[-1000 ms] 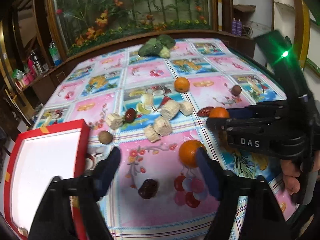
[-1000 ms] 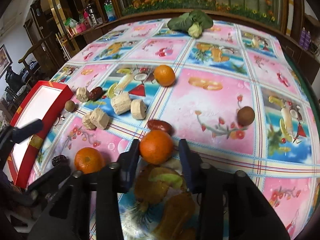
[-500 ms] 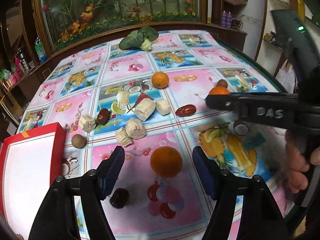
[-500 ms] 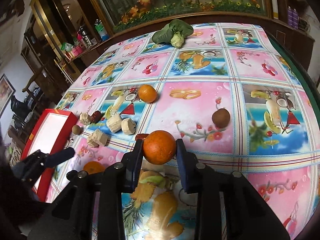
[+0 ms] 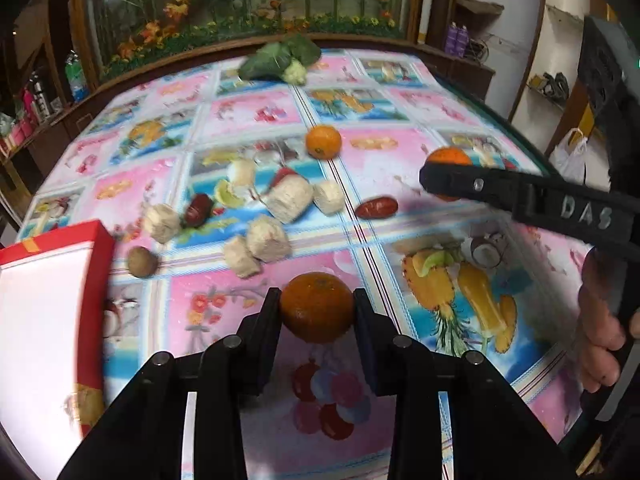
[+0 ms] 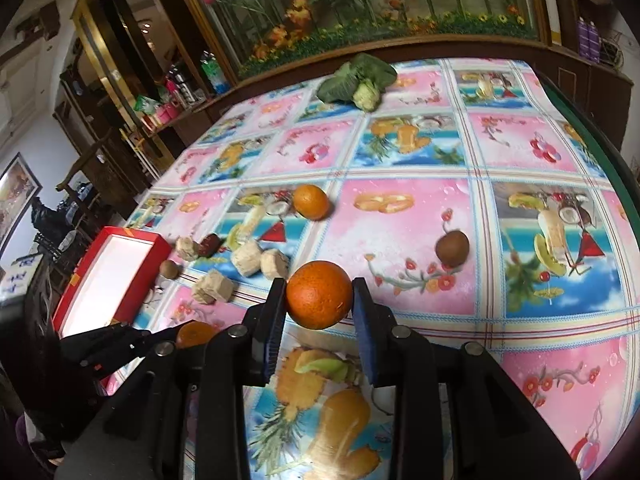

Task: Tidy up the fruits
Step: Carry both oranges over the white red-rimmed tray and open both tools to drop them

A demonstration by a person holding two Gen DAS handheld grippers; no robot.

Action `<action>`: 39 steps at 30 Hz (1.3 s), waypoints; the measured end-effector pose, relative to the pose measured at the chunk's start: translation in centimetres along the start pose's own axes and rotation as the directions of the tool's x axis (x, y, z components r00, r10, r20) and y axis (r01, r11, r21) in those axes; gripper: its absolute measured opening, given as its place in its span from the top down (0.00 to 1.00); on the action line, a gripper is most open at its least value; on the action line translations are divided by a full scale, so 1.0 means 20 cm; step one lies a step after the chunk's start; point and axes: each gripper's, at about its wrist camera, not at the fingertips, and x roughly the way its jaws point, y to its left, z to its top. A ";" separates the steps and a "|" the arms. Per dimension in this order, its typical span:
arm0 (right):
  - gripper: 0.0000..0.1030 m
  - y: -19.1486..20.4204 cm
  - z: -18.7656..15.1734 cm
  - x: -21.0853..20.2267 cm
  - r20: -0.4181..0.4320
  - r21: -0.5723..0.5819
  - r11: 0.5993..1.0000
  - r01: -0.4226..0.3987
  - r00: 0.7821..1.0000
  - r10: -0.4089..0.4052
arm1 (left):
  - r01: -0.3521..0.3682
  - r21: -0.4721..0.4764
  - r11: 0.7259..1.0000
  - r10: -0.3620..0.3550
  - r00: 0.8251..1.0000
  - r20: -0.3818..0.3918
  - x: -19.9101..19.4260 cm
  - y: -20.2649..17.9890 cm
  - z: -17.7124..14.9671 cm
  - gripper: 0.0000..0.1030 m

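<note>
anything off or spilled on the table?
Nothing spilled or damaged. One oddity: a leafy green vegetable lies at the far table edge, apart from the fruit. Both grippers, left and right, each clamp an orange.

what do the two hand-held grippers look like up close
The left hand-held gripper and right hand-held gripper are both black plastic, each with two flat fingers backed by angular linkage bars with round silver rivets. The right one's pads are blue. Its side bar carries raised letters DAS. A bare hand shows; no sleeve is visible.
</note>
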 end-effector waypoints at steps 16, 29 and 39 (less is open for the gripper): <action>0.66 0.40 -0.03 0.05 0.060 -0.066 0.979 -0.195 0.978 0.199 | -0.350 -0.216 0.911 0.393 0.896 0.207 -0.61 0.53 -0.19 0.66; 0.66 1.19 -0.21 0.30 -0.079 -0.273 0.897 -0.349 0.937 0.340 | -0.488 -0.316 0.814 0.537 0.840 0.085 -0.57 0.83 -0.43 0.66; 0.66 1.31 -0.26 0.42 -0.154 -0.311 0.891 -0.330 0.943 0.296 | -0.519 -0.357 0.777 0.568 0.822 0.040 -0.55 0.96 -0.52 0.66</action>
